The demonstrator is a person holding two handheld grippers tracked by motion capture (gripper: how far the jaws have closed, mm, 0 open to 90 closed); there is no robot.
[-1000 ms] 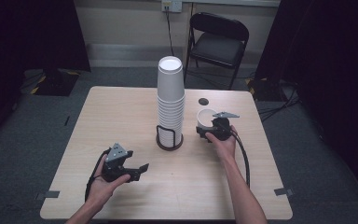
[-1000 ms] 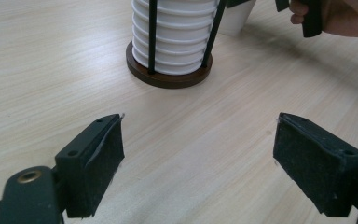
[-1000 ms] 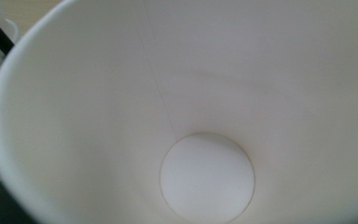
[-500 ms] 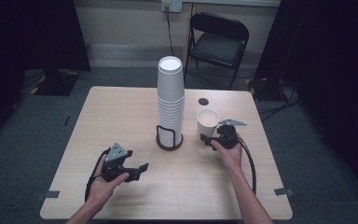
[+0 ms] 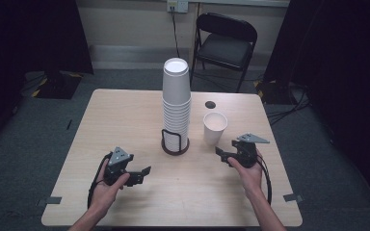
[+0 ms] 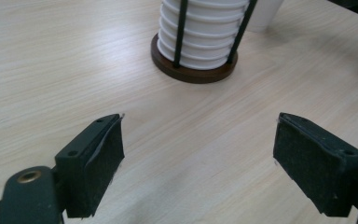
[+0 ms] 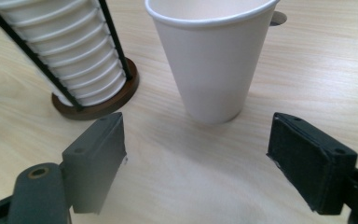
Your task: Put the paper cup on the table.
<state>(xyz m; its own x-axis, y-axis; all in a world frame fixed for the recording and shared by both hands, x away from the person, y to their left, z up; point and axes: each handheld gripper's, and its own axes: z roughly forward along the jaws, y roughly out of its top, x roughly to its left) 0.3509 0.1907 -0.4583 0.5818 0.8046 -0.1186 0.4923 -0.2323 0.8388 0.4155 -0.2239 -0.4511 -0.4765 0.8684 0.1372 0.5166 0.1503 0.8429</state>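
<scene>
One loose cup (image 5: pixel 215 127) upright on table (image 5: pixel 125 115), apart from cup stack (image 5: pixel 176 103) in wire holder (image 5: pixel 175 143).
Right gripper (image 7: pixel 200 158) jaws wide, empty, cup just ahead, its inside empty. Left gripper (image 6: pixel 198 161) wide, empty, facing holder base. High view adds a small dark disc (image 5: pixel 210 104) and one folding chair (image 5: pixel 226 41).

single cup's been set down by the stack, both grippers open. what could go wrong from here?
1. The single paper cup stands upright and empty, just ahead of the open right gripper; a small forward nudge would likely tip it.
2. The tall cup stack rises far above its small holder; a sideways bump from either hand could topple it.
</scene>
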